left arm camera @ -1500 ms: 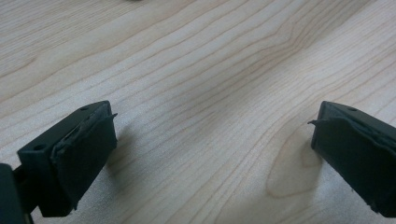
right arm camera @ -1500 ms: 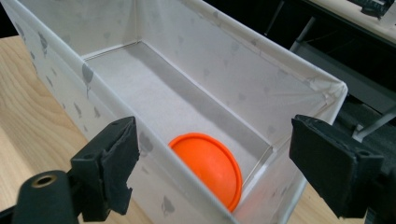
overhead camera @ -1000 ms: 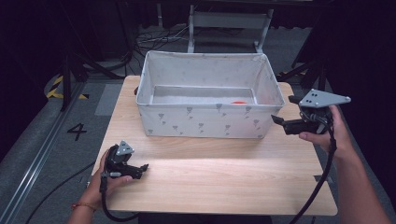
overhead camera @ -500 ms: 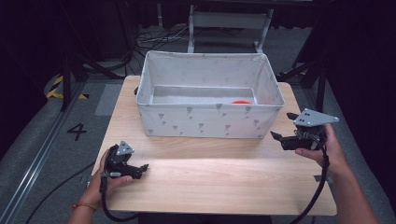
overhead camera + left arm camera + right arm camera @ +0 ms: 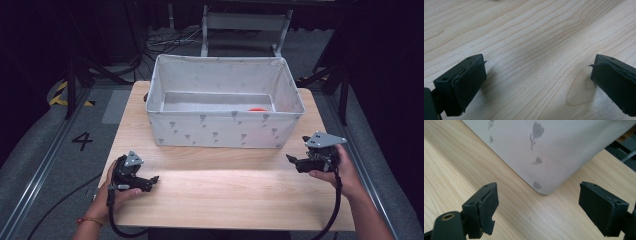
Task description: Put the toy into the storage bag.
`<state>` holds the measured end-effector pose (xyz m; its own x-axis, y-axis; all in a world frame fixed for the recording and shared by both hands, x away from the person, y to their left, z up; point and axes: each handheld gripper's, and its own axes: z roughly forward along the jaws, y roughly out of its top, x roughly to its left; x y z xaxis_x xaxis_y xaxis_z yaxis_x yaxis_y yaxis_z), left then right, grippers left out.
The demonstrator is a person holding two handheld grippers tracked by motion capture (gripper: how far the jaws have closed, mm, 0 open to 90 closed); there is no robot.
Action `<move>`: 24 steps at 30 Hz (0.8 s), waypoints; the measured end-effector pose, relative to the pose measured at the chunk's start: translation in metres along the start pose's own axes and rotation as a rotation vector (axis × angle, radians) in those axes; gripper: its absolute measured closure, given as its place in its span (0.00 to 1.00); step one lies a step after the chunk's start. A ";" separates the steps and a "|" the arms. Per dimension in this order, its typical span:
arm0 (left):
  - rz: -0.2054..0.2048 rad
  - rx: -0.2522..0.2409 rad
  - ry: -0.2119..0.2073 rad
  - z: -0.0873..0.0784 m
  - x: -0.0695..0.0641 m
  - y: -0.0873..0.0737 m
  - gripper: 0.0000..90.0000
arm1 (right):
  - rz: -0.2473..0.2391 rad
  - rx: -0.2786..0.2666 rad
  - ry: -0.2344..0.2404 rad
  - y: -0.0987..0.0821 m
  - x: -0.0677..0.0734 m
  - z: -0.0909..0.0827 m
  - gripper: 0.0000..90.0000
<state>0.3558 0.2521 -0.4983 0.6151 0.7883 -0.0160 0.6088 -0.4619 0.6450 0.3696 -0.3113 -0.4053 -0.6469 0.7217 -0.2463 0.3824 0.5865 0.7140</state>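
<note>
A white fabric bin [image 5: 225, 131] printed with small grey tulips stands at the back middle of the wooden table [image 5: 225, 200]. Something red [image 5: 258, 108] lies low inside it near the right wall. My left gripper [image 5: 152, 180] rests on the table at the front left, held in a hand, jaws open with bare wood between them [image 5: 536, 75]. My right gripper [image 5: 291, 159] hovers low at the right, in front of the bin's near right corner [image 5: 544, 191]. Its jaws stand wide apart and hold nothing.
The table's edges fall off to a dark floor with rails, cables and a marked "4" [image 5: 83, 141]. A metal frame [image 5: 245, 22] stands behind the bin. Cables trail from both grippers toward the front edge.
My right gripper has come down from the height of the bin's rim to just above the table, drifting slightly toward me. The left gripper has stayed put.
</note>
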 end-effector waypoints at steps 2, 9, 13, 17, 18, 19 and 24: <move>0.000 0.000 0.000 0.000 0.000 0.000 0.00 | 0.003 0.003 0.000 -0.003 0.000 0.001 0.19; 0.001 -0.003 0.004 0.000 0.000 0.000 0.00 | 0.054 0.013 0.017 -0.033 0.001 0.007 0.19; 0.000 -0.004 0.005 0.000 0.000 0.000 0.01 | 0.068 0.015 0.025 -0.043 0.001 0.009 0.19; 0.000 -0.003 0.005 0.000 0.000 0.000 0.00 | 0.089 0.028 0.033 -0.056 0.001 0.011 0.19; 0.000 -0.003 0.005 0.000 0.000 0.000 0.00 | 0.100 0.028 0.032 -0.058 0.001 0.011 0.19; 0.000 -0.003 0.005 0.000 0.000 0.000 0.00 | 0.113 0.035 0.040 -0.064 0.002 0.012 0.18; -0.001 -0.003 0.005 0.000 0.000 0.000 0.00 | 0.165 0.027 0.055 -0.081 0.003 0.011 0.19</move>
<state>0.3553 0.2522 -0.4983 0.6118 0.7909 -0.0128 0.6078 -0.4597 0.6475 0.3440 -0.3524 -0.4711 -0.6090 0.7881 -0.0901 0.5038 0.4720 0.7235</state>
